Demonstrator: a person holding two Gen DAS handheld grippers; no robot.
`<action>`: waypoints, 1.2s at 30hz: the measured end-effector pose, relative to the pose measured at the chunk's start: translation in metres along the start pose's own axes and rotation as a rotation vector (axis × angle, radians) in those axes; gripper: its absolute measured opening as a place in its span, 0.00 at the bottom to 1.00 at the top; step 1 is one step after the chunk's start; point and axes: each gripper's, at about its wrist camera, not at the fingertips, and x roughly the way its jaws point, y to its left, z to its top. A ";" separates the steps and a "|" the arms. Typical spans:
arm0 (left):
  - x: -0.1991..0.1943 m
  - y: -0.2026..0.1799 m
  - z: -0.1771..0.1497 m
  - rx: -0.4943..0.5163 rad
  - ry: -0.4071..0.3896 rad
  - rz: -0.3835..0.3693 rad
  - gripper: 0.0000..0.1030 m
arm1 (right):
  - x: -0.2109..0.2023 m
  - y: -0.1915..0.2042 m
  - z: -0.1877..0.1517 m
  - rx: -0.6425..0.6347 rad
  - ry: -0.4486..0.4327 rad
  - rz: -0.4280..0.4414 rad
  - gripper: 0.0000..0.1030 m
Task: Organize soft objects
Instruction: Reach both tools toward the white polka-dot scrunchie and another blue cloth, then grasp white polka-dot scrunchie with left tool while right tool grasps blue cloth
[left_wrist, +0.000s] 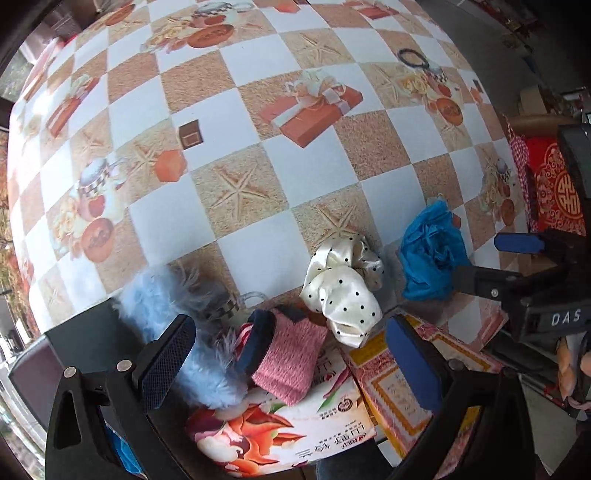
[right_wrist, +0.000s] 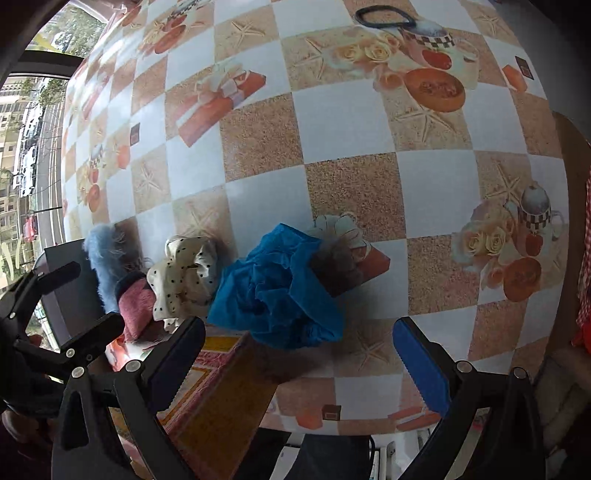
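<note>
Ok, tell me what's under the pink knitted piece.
The pink knitted piece lies on a flower-printed box, with a fluffy blue scrunchie against its left side. Part of a red-and-white striped item shows at its edge; the rest of that is covered.

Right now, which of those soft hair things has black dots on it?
The cream satin scrunchie, lying between the pink knitted band and the crumpled blue one, both plain.
</note>
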 end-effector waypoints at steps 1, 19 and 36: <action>0.008 -0.004 0.005 0.014 0.019 0.012 1.00 | 0.006 0.000 0.001 -0.006 0.004 0.003 1.00; 0.034 0.009 0.055 -0.059 -0.060 0.326 0.99 | -0.001 -0.089 0.018 0.087 -0.117 -0.208 1.00; 0.070 -0.011 0.049 -0.149 0.035 0.123 0.99 | 0.025 -0.062 0.008 0.011 -0.103 -0.156 1.00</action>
